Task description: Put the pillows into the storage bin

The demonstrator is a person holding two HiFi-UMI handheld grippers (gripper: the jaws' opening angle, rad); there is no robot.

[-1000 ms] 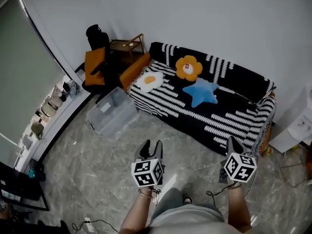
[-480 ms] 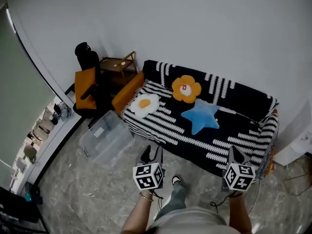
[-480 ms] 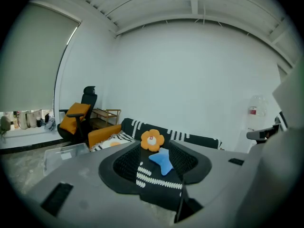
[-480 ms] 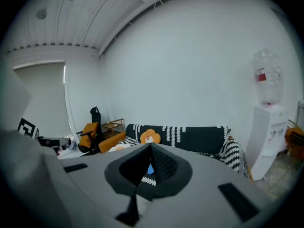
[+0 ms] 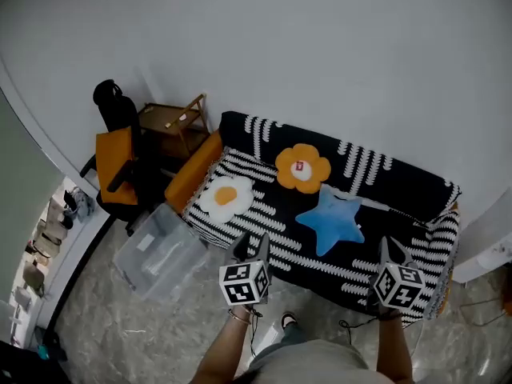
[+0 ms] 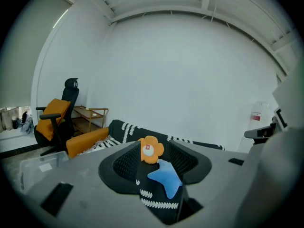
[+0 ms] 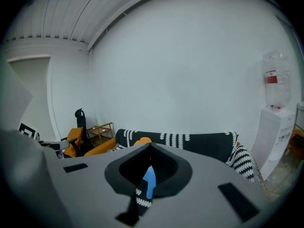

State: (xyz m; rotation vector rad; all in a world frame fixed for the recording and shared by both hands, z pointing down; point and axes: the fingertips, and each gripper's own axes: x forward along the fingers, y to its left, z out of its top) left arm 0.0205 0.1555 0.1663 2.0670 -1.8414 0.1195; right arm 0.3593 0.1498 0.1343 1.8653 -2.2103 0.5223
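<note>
At the left the clear storage bin (image 5: 156,250) stands on the floor, just beside the striped sofa (image 5: 364,184). On the sofa lie the egg pillow (image 5: 226,197), the flower pillow (image 5: 302,167) and the blue star pillow (image 5: 332,220). My left tongs (image 5: 250,246) hang in front of the sofa, parted and empty. My right tongs (image 5: 390,250) show only a narrow slit and also hold nothing.
</note>
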